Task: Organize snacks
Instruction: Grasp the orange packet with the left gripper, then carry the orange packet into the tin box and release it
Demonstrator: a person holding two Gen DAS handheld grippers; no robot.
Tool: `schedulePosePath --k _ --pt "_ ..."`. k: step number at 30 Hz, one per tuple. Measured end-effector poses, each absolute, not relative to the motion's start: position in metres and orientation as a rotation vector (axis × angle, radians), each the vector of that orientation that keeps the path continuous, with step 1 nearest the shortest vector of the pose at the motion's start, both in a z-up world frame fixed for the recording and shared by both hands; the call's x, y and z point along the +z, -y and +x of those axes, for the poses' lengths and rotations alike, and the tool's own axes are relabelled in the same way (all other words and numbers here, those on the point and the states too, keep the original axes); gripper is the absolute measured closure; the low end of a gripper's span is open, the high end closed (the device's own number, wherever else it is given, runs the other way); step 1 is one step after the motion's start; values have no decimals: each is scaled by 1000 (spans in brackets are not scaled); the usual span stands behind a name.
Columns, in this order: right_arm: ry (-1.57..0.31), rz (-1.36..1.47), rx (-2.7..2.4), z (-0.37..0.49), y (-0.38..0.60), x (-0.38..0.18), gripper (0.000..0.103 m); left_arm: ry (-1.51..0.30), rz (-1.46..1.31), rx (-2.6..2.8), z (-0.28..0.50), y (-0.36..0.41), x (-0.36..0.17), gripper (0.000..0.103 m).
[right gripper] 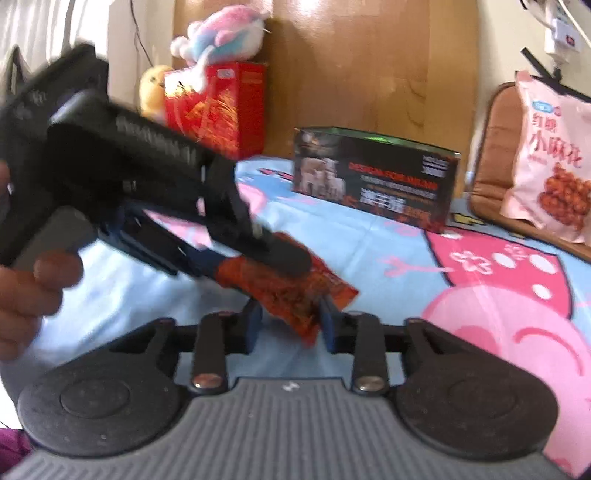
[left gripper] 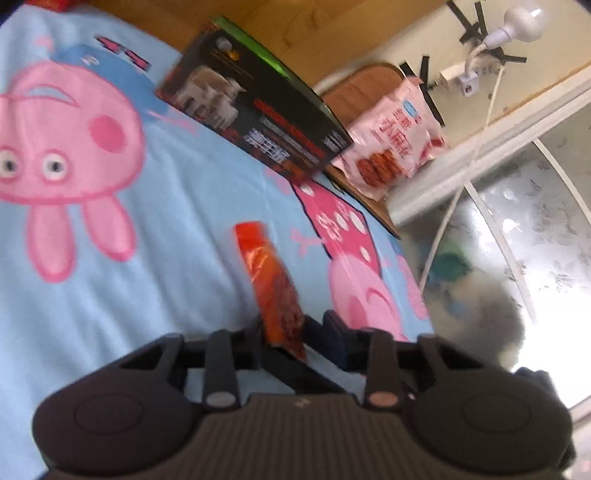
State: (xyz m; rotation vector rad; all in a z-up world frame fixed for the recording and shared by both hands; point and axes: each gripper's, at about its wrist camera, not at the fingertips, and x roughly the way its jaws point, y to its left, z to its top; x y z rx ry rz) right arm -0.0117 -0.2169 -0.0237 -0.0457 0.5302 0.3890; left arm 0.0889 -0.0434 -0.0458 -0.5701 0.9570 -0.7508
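A red-orange snack packet hangs over the blue cartoon blanket, held from two sides. My left gripper is shut on its near end, and the packet stands edge-on between the fingers. In the right wrist view the left gripper reaches in from the left, one black finger lying across the packet's top, with a person's hand on its handle. My right gripper is shut on the packet's lower corner, a blue pad on each side.
A black snack box stands on the blanket behind. A pink snack bag leans on a brown cushion. A red box with plush toys sits against the wooden headboard.
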Motion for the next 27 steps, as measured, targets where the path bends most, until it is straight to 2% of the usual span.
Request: schedulePosePath --k 3,6,9,14,19,27 --pt "-511 -87 402 -13 208 -22 73 -946 -593 -747 88 33 -45 86" --pt "-478 -122 401 -16 203 -20 86 -945 -633 -760 90 22 -41 86" --pt "-436 -138 398 -17 201 -15 89 -901 -599 -778 93 23 -25 86" --pt "-315 -212 340 -5 198 5 90 -818 -574 -824 124 29 13 86" --pt "-234 -254 289 47 209 34 90 -739 -553 -842 180 43 47 85" --pt "-260 -315 195 150 223 38 89 -736 -488 -779 262 74 45 83"
